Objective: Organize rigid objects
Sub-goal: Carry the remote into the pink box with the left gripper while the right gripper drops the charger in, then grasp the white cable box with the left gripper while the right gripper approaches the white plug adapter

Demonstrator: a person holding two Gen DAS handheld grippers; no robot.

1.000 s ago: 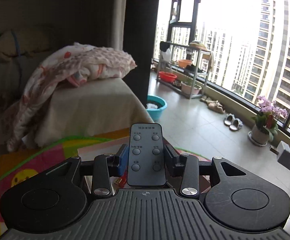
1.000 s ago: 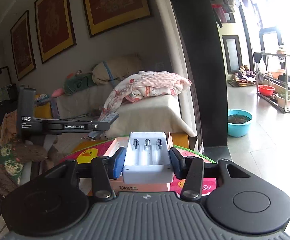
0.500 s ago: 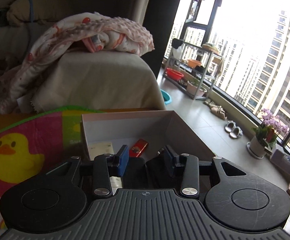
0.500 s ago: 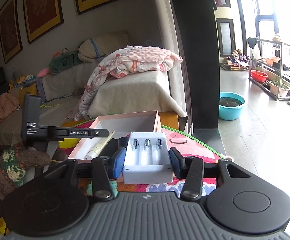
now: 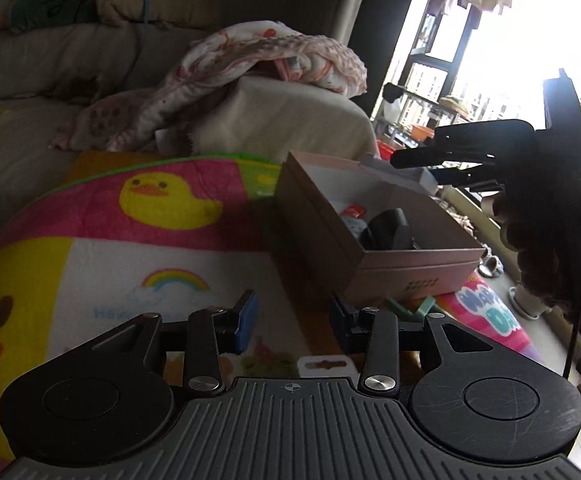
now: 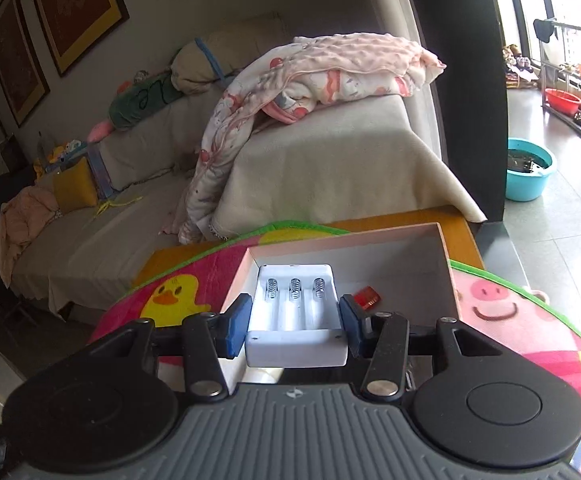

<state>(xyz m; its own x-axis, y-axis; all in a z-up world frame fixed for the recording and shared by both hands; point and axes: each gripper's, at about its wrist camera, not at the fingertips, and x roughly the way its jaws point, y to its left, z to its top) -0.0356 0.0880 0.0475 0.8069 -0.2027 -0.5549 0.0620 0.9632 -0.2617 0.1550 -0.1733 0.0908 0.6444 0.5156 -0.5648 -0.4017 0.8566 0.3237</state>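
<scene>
A pink cardboard box [image 5: 394, 258] sits on a colourful play mat; it also shows in the right wrist view [image 6: 448, 264]. Inside it lie a dark remote [image 5: 390, 228] and a small red object [image 6: 367, 297]. My left gripper [image 5: 292, 320] is open and empty, low over the mat to the left of the box. My right gripper [image 6: 296, 318] is shut on a white battery charger [image 6: 296, 320] and holds it over the box's near left corner. The right gripper shows in the left wrist view [image 5: 442, 156] above the box's far side.
The play mat [image 5: 162, 216] has duck and rainbow prints. A green piece [image 5: 410, 306] and a white tag [image 5: 324, 366] lie on the mat by the left gripper. A sofa with a pink blanket [image 6: 330, 76] stands behind. A blue basin [image 6: 528, 174] is on the floor.
The left gripper dropped the remote into the box, opened, and pulled back left over the mat. The right gripper carried the charger forward and down over the box.
</scene>
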